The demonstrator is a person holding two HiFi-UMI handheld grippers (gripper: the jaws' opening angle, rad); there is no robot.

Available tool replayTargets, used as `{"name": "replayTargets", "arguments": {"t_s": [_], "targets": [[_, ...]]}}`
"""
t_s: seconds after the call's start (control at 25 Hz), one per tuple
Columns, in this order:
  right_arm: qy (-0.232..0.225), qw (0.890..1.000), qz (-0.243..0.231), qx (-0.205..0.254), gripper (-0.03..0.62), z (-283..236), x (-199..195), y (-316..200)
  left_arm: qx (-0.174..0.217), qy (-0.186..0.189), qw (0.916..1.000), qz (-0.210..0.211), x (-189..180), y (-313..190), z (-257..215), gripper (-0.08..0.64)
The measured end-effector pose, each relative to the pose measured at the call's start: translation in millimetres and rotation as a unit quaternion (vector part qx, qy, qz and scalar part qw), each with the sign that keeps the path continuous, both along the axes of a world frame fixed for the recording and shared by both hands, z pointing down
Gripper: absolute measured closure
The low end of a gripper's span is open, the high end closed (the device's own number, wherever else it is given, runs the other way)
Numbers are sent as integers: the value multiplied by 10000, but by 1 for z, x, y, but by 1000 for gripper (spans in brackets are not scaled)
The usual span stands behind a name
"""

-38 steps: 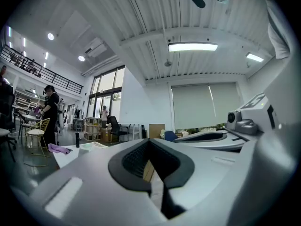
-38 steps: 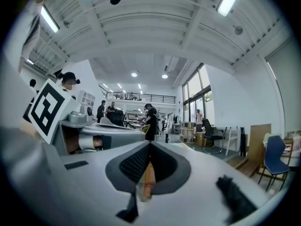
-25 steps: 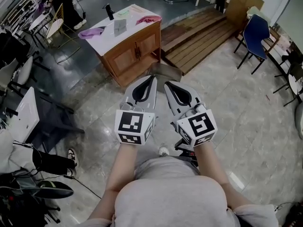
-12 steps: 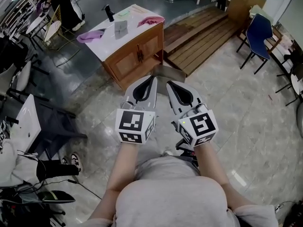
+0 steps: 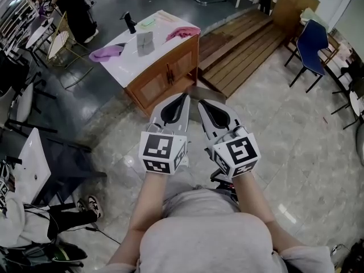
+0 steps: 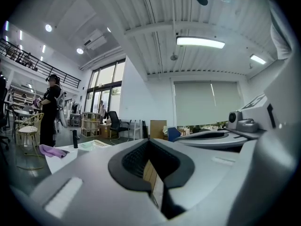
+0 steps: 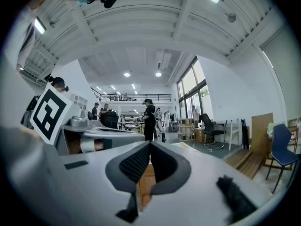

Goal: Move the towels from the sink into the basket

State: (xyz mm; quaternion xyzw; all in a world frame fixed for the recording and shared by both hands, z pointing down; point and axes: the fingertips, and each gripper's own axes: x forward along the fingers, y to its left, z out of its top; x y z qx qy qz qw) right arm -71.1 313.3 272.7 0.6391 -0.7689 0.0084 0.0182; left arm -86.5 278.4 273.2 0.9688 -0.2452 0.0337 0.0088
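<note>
Left gripper, jaws closed on nothing, and right gripper, likewise closed and empty, are held level and side by side ahead of the person, probably a neutral carrying posture since nothing is yet within reach. Purple towel and pink towel lie well ahead on the white top of the wooden cabinet; no basket is identifiable.

Glossy grey marbled floor tiles spread underfoot and meet a low brown wooden plank platform, with a blue padded chair near it. Tall glass windows and a long white ceiling strip light brighten the plain white wall.
</note>
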Motion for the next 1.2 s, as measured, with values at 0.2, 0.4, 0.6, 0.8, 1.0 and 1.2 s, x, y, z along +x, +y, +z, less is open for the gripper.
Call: {"name": "replayTargets", "arguments": {"t_s": [0.2, 0.4, 0.6, 0.8, 1.0, 1.2], "targets": [[35, 10000, -4, -34, 574, -1, 2, -38, -59, 1, 10000, -52, -2, -39, 3, 555], [16, 10000, 56, -67, 574, -1, 3, -69, -69, 21, 10000, -17, -2, -71, 1, 555], [-48, 9998, 152, -135, 574, 2, 5, -102, -102, -15, 9999, 94, 1, -103, 3, 555], [-23, 9996, 188, -201, 574, 6, 3, -133, -185, 39, 9998, 109, 0, -138, 6, 555], [7, 9993, 276, -256, 574, 8, 5, -158, -241, 113, 9995, 159, 1, -166, 6, 555], [50, 9990, 355, -253, 574, 6, 6, -181, -258, 137, 9992, 274, 4, -187, 6, 555]]}}
